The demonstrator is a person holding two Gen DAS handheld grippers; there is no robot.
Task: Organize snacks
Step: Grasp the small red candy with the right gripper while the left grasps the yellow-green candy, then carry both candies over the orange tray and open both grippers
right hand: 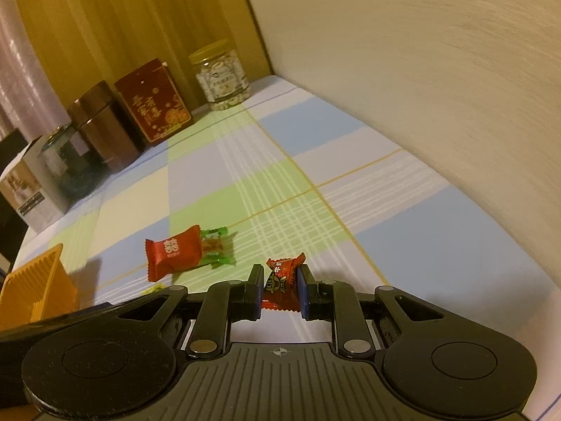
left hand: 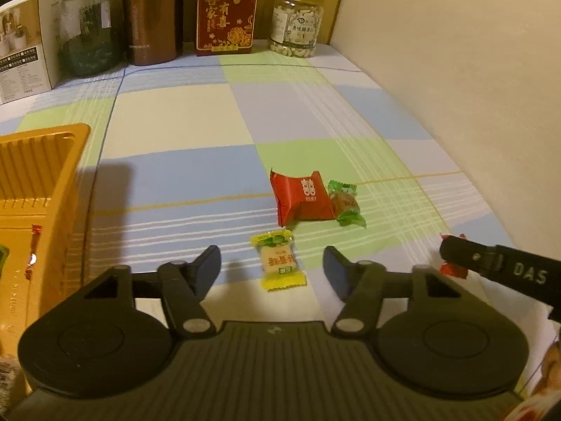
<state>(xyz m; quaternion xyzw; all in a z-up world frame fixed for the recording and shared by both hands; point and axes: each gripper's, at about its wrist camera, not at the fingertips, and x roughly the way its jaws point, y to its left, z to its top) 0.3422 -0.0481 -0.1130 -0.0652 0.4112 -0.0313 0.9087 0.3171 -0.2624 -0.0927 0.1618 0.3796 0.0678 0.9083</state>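
A checked cloth in pale blue, green and cream covers the worktop, smooth and flat. The left claw stands apart, its dark blue pads either side of a small yellow crinkle-edged candy lying flat on the cloth just ahead of it. Beyond lies a glossy red pillow packet with a white double-happiness mark, touching a green-ended clear wrapper with a brown sweet inside. The right claw is clamped on a red foil candy, its twisted end sticking up past the pads, low over the cloth near the wall. A ribbed orange plastic tray sits at the left. At the back stand a red printed box, a clear jar of nuts and a brown metal canister
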